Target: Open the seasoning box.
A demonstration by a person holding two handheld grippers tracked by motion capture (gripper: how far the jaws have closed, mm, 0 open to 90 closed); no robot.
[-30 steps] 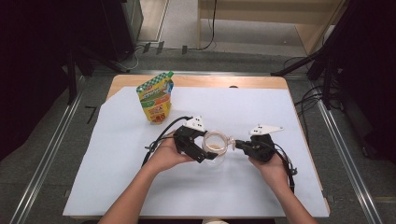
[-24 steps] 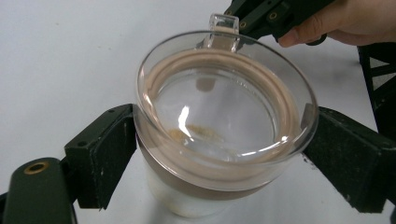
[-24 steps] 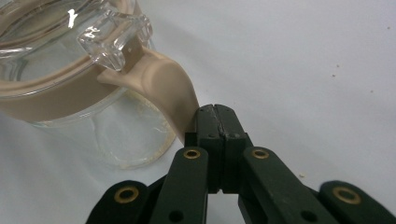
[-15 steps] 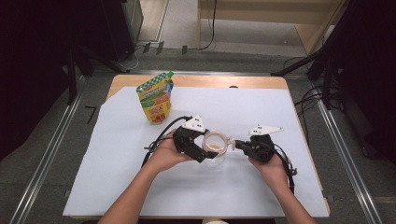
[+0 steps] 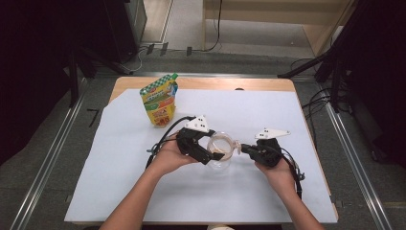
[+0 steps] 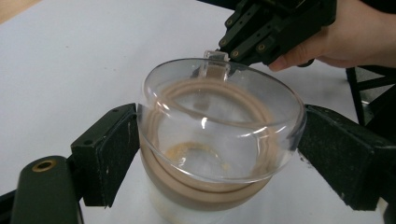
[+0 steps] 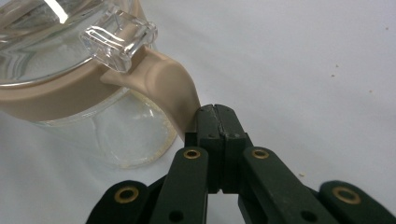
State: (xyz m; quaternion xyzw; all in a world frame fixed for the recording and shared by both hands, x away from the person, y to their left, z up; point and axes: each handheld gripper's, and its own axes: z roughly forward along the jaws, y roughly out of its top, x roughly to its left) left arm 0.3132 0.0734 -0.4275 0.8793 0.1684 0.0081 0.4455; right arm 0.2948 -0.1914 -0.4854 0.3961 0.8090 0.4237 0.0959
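Glass jar (image 5: 221, 152) with a tan ring and clear domed lid (image 6: 219, 119) stands near the middle of the white sheet (image 5: 119, 163), between the two grippers. Left gripper (image 6: 219, 154) has its jaws on either side of the jar, pads against the lid's rim. Right gripper (image 7: 216, 116) has its jaws pressed together, tips touching the jar's tan handle (image 7: 170, 88) just below the lid's clear tab (image 7: 117, 41). A colourful snack pouch (image 5: 160, 99) stands upright well apart from the jar, toward the far left of the sheet. The sheet covers a wooden table (image 5: 249, 84). Grey floor, metal rails and cables surround it.
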